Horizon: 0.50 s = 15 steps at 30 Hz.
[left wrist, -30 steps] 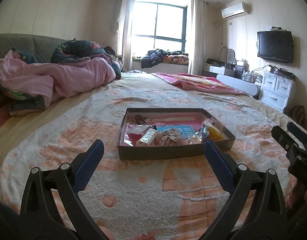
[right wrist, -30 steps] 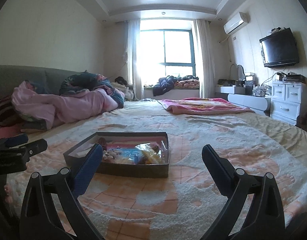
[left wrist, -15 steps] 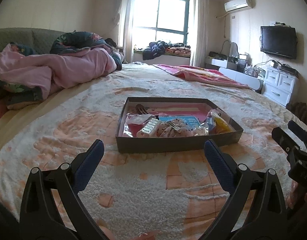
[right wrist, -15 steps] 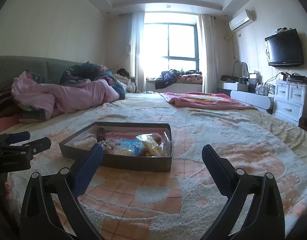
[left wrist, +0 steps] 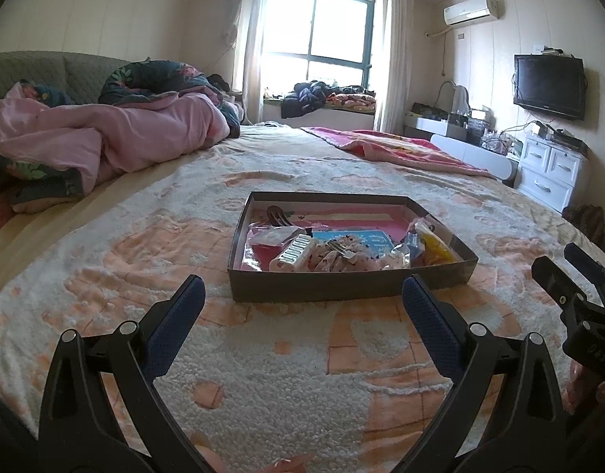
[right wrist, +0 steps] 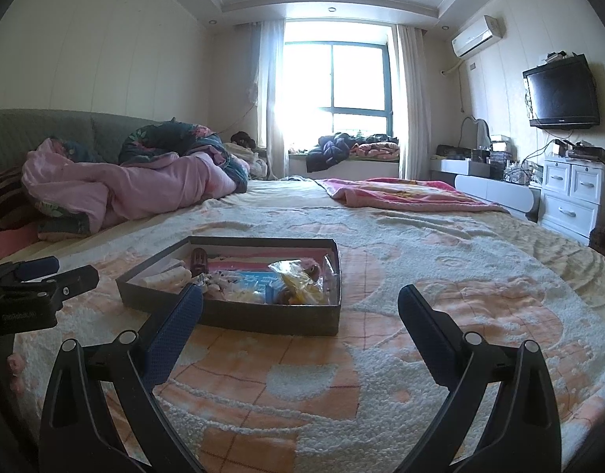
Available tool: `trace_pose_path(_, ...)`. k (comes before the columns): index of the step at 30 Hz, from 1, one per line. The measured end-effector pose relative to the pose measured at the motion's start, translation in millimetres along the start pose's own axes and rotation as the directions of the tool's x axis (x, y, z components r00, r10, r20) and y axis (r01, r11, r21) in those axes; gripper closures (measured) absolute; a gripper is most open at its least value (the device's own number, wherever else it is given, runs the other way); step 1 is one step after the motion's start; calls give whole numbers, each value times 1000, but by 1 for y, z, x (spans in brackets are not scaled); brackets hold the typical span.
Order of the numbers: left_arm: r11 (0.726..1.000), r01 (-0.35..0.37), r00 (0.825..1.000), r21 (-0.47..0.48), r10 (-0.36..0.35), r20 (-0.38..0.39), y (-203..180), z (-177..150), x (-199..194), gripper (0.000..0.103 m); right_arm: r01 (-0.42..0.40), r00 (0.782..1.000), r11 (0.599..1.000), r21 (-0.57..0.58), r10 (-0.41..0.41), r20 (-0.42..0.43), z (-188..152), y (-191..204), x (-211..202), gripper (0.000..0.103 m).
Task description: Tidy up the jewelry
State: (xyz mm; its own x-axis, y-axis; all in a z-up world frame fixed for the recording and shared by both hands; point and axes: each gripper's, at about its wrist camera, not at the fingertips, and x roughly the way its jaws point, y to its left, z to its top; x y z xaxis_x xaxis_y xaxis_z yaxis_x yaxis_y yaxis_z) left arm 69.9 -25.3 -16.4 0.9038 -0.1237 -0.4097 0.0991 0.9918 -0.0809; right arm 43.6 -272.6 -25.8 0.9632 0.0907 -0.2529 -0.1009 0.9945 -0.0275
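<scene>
The left gripper (left wrist: 302, 295) hangs low over the bed, its two black fingers with blue pads (left wrist: 176, 327) spread wide and holding nothing. Directly ahead of it, just beyond the fingertips and between them, stands the shallow dark grey cardboard box (left wrist: 342, 285) on the fluffy cream and orange blanket (left wrist: 263, 374) that covers the bed. Inside the box, on its pink bottom, lie the jewelry things: a small white ribbed clip (left wrist: 296, 254) toward the left side, a metal hair claw (left wrist: 277, 215) at the far left corner, a blue card (left wrist: 367, 238) in the middle, a heap of small pale pieces (left wrist: 342, 256) at the near wall, and a clear plastic bag with yellow content (left wrist: 432, 242) at the right side. What each small piece is I cannot tell.

The right gripper (right wrist: 300, 309) is also spread wide and empty. From it the same box (right wrist: 263, 317) is ahead and to the left, with its near right corner between the fingers. The left gripper shows at the far left edge of this view, beside the box.

Farther ahead and to the left a crumpled pink quilt (left wrist: 117, 134) lies on the bed, and ahead to the right a pink patterned blanket (left wrist: 401, 149). Behind these is the bright window (right wrist: 334, 79), and on the right wall a black television (right wrist: 561, 92).
</scene>
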Motion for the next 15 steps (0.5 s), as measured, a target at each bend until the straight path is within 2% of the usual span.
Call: trace_pose_path(15,1000,3,1000,1,-3,1,0,-1,0,11,0,1000,1000,-5,0,4,0,1,-1,7)
